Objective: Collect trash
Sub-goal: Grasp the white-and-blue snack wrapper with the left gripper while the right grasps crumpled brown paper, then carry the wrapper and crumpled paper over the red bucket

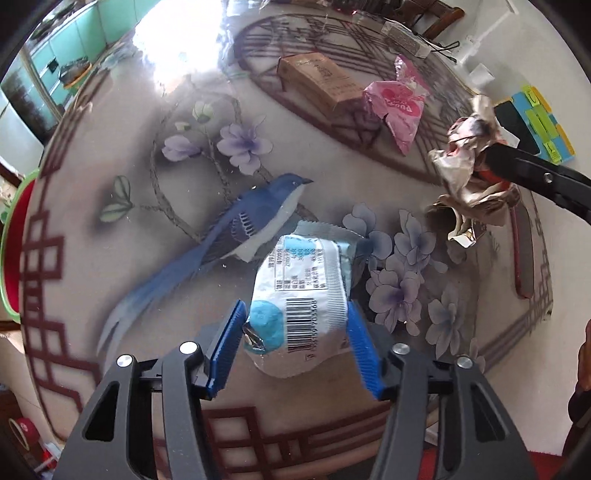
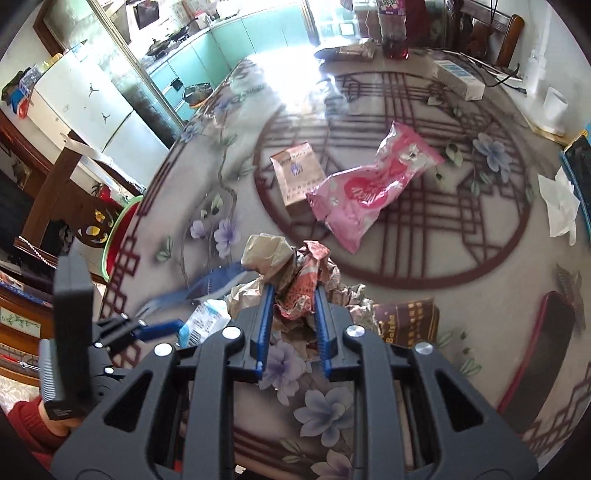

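Note:
My left gripper (image 1: pixel 295 314) holds a white and blue snack wrapper (image 1: pixel 303 295) with a barcode between its blue pads, just above the table. My right gripper (image 2: pixel 293 295) is shut on a crumpled brown and red paper wad (image 2: pixel 295 277); the wad also shows in the left wrist view (image 1: pixel 469 173), held above the table at the right. A pink wrapper (image 2: pixel 369 184) and a tan carton (image 2: pixel 295 173) lie further back on the table, also in the left wrist view: the pink wrapper (image 1: pixel 399 103) and the carton (image 1: pixel 317 79). The left gripper (image 2: pixel 159 328) shows at the left of the right wrist view.
The round glass table (image 1: pixel 147 184) has a bird and flower print. A red basin with a green rim (image 1: pixel 14 243) sits beyond its left edge. A dark brown box (image 2: pixel 406 317), a white tissue (image 2: pixel 561 203), a white box (image 2: pixel 458 79) and a bottle (image 2: pixel 393 33) stand around the table.

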{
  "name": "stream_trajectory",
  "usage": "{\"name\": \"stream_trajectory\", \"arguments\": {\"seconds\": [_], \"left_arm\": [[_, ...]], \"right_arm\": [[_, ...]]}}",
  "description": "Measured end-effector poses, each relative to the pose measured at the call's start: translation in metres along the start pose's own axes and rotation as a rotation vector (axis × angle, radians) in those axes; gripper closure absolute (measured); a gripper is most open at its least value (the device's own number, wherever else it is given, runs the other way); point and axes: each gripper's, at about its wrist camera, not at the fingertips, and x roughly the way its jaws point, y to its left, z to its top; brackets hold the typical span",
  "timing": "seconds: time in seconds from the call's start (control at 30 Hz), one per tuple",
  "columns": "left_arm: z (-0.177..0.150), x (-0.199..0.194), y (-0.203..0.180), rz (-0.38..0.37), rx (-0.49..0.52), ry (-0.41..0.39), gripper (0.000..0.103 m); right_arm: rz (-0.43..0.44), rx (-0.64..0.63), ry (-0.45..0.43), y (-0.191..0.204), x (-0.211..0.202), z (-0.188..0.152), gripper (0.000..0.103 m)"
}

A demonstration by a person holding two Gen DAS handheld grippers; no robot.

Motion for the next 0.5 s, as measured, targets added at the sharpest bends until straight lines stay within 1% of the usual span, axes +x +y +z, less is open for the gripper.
{"name": "stream_trajectory", "arguments": {"seconds": [0.07,0.17,0.37,0.43,0.5], "left_arm": [[0.000,-0.002,0.003,-0.003,-0.013,-0.003,0.052],[0.000,-0.015,0.003,0.015,-0.002,-0.056,0.055],[0.007,-0.032,0.010,0.035,-0.009,-0.116,0.057],[0.009,-0.039,0.012,0.043,-0.016,-0.139,0.057],[0.013,-0.050,0.014,0.066,-0.016,-0.173,0.058]], "right_arm": [[0.002,0.003,0.000,0.001,0.002,0.002,0.081],[0.011,0.019,0.003,-0.001,0.003,0.001,0.081],[0.019,0.019,0.004,0.004,0.007,0.003,0.081],[0.022,0.019,-0.006,0.006,0.006,0.006,0.081],[0.028,0.024,-0.019,0.008,0.004,0.009,0.081]]}}
